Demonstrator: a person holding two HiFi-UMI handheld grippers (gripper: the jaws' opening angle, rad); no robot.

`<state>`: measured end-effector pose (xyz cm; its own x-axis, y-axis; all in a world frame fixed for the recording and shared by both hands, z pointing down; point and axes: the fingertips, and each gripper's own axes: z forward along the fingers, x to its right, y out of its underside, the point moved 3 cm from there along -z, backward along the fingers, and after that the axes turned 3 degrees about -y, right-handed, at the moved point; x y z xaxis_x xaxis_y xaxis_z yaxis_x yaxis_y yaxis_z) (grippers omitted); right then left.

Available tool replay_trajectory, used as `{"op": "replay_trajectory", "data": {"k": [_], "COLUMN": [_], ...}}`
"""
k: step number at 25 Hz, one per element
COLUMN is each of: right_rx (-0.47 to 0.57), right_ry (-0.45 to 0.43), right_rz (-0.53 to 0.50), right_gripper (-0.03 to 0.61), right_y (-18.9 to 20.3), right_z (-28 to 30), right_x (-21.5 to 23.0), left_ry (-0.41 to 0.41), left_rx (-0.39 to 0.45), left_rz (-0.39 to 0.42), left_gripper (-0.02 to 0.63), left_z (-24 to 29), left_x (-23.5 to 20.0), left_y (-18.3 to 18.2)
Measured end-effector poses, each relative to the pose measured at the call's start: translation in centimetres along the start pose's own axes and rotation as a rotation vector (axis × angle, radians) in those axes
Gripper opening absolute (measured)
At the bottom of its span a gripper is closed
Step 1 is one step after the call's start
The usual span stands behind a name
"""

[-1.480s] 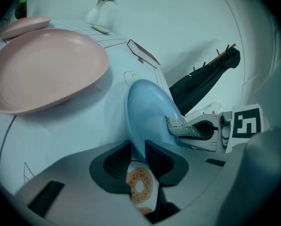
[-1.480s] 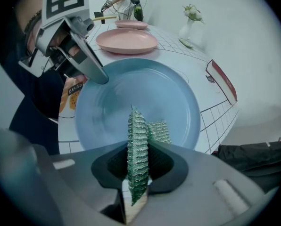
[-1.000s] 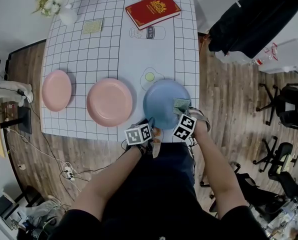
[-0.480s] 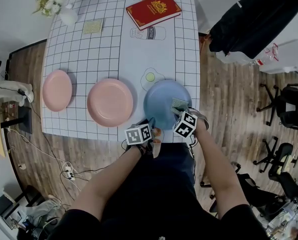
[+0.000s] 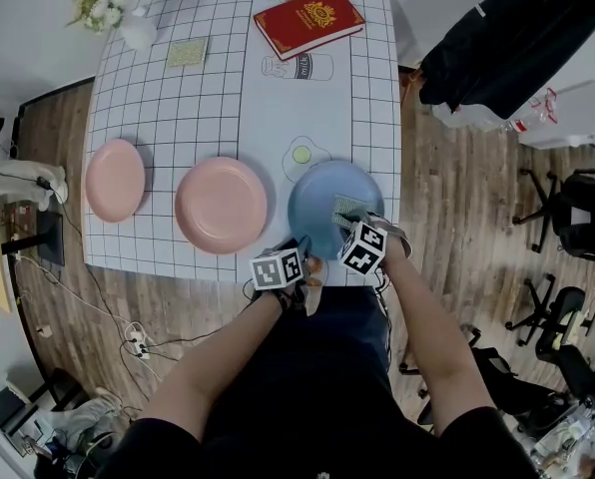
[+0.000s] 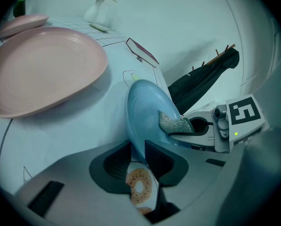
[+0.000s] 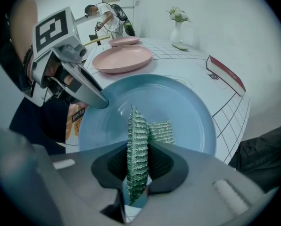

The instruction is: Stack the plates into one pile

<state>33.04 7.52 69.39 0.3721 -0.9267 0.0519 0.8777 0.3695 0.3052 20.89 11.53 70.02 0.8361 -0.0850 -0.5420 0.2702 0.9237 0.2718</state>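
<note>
Blue plate (image 5: 317, 206), near right corner of tabletop (image 5: 208, 98): only the left gripper (image 6: 138, 157) view shows its fingers clamped on the plate's near rim. The right gripper (image 7: 139, 166) view shows fingers closed on a green scouring pad (image 7: 137, 135) over the plate. Large pink plate (image 5: 222, 205) and small pink plate (image 5: 115, 180) lie leftward, apart from each other; red book (image 5: 305, 20) and flower vase (image 5: 128, 26) stand on the far side.

red book (image 5: 305, 21) far end | vase w/ flowers (image 5: 133, 30) far-left corner | blk jacket (image 5: 517, 33) at rt | green scrub pad (image 5: 349, 208)
</note>
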Motion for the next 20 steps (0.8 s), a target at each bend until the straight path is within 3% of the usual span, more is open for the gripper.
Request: {"op": "replay_trajectory", "data": {"k": [20], "right_rx": [0.08], "right_ry": [-0.082], "right_rz": [-0.076], "right_gripper": [0.078], "right_y": [-5.9], "right_z": [1.6], "right_x": [-1.4], "left_ry": [0.024], "left_rx": [-0.014], "left_rz": [0.018], "left_gripper": [0.087], "left_z": [0.0], "left_x": [0.1], "left_y": [0.0]}}
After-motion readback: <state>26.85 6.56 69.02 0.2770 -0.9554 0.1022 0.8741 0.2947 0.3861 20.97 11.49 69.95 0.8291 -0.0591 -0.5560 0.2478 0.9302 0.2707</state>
